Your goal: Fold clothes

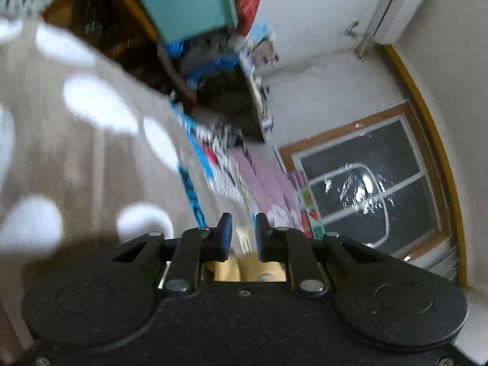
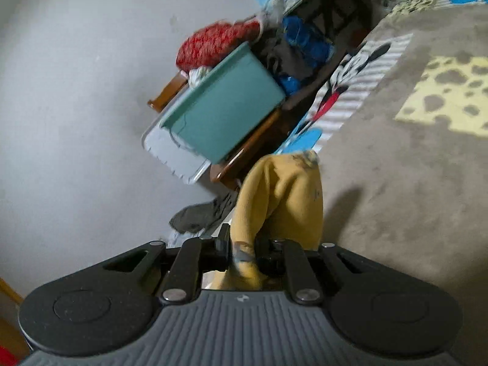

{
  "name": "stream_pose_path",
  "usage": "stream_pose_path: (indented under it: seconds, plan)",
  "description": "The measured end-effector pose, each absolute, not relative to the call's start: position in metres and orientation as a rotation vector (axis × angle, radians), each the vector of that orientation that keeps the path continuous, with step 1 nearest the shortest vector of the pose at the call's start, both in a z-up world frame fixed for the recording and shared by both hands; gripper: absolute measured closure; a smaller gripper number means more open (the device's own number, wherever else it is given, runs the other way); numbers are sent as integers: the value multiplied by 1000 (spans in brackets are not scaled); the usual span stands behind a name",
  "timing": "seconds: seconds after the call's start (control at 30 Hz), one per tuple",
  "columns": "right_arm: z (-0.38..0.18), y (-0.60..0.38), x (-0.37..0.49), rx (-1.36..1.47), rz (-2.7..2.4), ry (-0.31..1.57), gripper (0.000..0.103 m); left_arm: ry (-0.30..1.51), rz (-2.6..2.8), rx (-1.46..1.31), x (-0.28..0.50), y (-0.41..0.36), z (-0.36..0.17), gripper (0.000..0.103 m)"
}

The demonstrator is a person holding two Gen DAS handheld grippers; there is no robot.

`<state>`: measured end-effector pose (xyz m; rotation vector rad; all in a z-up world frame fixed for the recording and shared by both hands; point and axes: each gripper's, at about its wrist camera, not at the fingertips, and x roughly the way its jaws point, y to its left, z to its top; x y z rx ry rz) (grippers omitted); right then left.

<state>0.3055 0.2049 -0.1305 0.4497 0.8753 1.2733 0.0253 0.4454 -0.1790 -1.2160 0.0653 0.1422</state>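
Observation:
My right gripper (image 2: 242, 241) is shut on a mustard-yellow garment (image 2: 283, 195), which hangs out from between the fingers over the brown bedspread (image 2: 396, 198). The view is tilted sideways. My left gripper (image 1: 243, 228) has its blue-padded fingers (image 1: 225, 231) a small gap apart with nothing between the tips. A patch of the yellow cloth (image 1: 244, 270) shows just behind and under its fingers; whether it is pinched there I cannot tell. The left view is blurred and rolled over.
A teal plastic bin (image 2: 225, 106) sits on a grey lid by a wooden shelf (image 2: 256, 143) stuffed with clothes, with a red knit item (image 2: 213, 42) on top. A Mickey Mouse sheet (image 2: 350, 76) lies beside it. A window (image 1: 375, 183) and air conditioner (image 1: 396, 9) are on the wall.

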Motion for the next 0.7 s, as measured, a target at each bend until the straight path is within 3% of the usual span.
stream_pose_path:
  seconds: [0.2, 0.27, 0.4, 0.5, 0.6, 0.63, 0.7]
  plan:
    - [-154, 136, 292, 514, 1152, 907, 86, 264, 127, -1118, 65, 424, -187, 82]
    - [-168, 122, 291, 533, 1078, 929, 85, 280, 92, -1104, 74, 416, -185, 61]
    - [-185, 103, 290, 605, 972, 968, 65, 300, 78, -1079, 90, 416, -183, 59]
    - [-188, 98, 285, 612, 954, 967, 61, 319, 49, -1076, 108, 417, -180, 59]
    - [-188, 98, 278, 609, 937, 962, 57, 363, 36, -1078, 124, 426, -183, 68]
    - [-187, 100, 275, 596, 930, 958, 57, 378, 29, -1100, 129, 429, -186, 79]
    - [-188, 106, 269, 553, 925, 951, 66, 396, 12, -1123, 131, 432, -188, 88]
